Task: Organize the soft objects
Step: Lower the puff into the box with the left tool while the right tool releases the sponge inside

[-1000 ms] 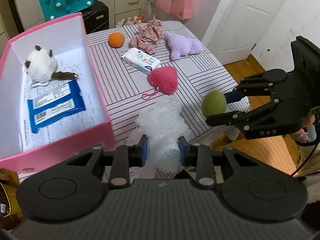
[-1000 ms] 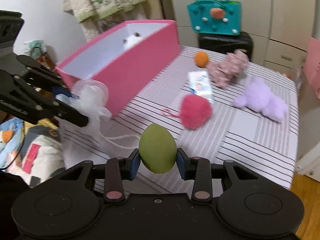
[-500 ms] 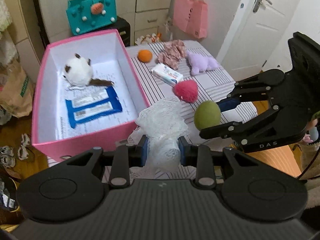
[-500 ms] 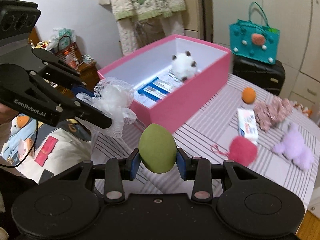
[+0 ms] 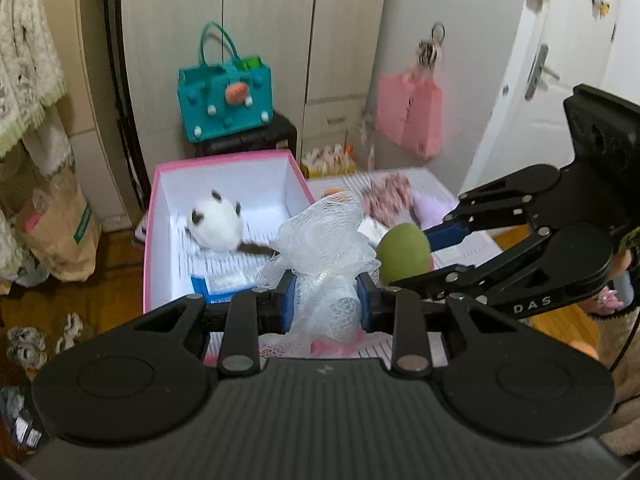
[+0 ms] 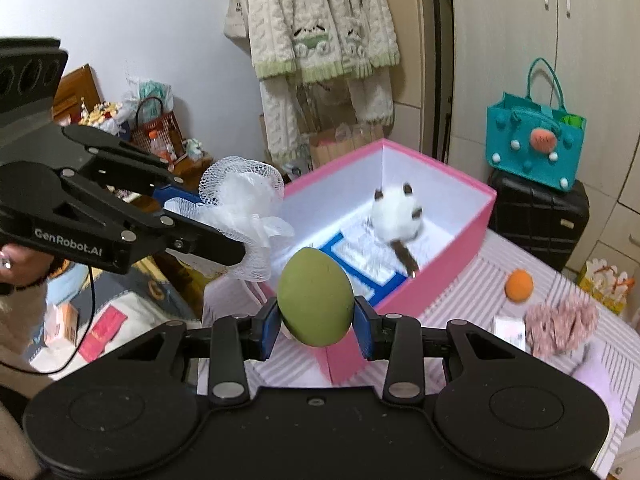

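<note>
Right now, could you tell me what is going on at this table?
A person holds a gripper in each hand. The left gripper is shut on a white mesh bath pouf; the right gripper is shut on a green egg-shaped sponge. Both hover by the pink box, which already holds a white plush toy.

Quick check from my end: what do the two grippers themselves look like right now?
Both are matte black linkage grippers with blue pads. The left gripper reads "GenRobot.AI" and trails a thin black cable. The right gripper reads "DAS". A fuzzy cream sleeve shows behind the left.
</note>
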Demonstrator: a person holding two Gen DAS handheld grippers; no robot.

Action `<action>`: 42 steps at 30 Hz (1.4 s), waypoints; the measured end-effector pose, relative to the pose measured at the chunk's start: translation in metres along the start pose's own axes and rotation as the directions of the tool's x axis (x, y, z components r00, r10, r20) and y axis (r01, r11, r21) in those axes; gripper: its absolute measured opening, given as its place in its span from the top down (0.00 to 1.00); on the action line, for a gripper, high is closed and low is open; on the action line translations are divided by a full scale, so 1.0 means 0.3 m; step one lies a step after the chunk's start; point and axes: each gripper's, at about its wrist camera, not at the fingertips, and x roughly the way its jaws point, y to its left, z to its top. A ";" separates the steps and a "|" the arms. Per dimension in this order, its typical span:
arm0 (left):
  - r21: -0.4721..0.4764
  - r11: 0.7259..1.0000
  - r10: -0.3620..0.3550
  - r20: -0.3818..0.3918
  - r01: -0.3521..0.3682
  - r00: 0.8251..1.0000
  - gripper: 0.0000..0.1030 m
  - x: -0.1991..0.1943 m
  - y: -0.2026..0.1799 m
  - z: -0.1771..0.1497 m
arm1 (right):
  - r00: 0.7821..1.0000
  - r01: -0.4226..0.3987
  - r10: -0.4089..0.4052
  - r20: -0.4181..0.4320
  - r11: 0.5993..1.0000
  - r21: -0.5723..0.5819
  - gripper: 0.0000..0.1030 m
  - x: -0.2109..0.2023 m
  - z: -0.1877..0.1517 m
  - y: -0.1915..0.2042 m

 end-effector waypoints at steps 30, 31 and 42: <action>-0.122 0.974 0.165 -0.203 -0.192 0.965 0.70 0.596 0.326 0.094 | 0.977 0.155 -0.181 -0.116 0.967 -0.201 0.58 0.557 0.280 -0.251; -0.124 0.973 0.165 -0.211 -0.193 0.964 0.70 0.607 0.329 0.090 | 0.975 0.158 -0.186 -0.124 0.966 -0.207 0.58 0.570 0.281 -0.253; -0.169 0.967 0.144 -0.269 -0.194 0.952 0.53 0.662 0.347 0.092 | 0.952 0.198 -0.249 -0.178 0.944 -0.265 0.56 0.663 0.291 -0.289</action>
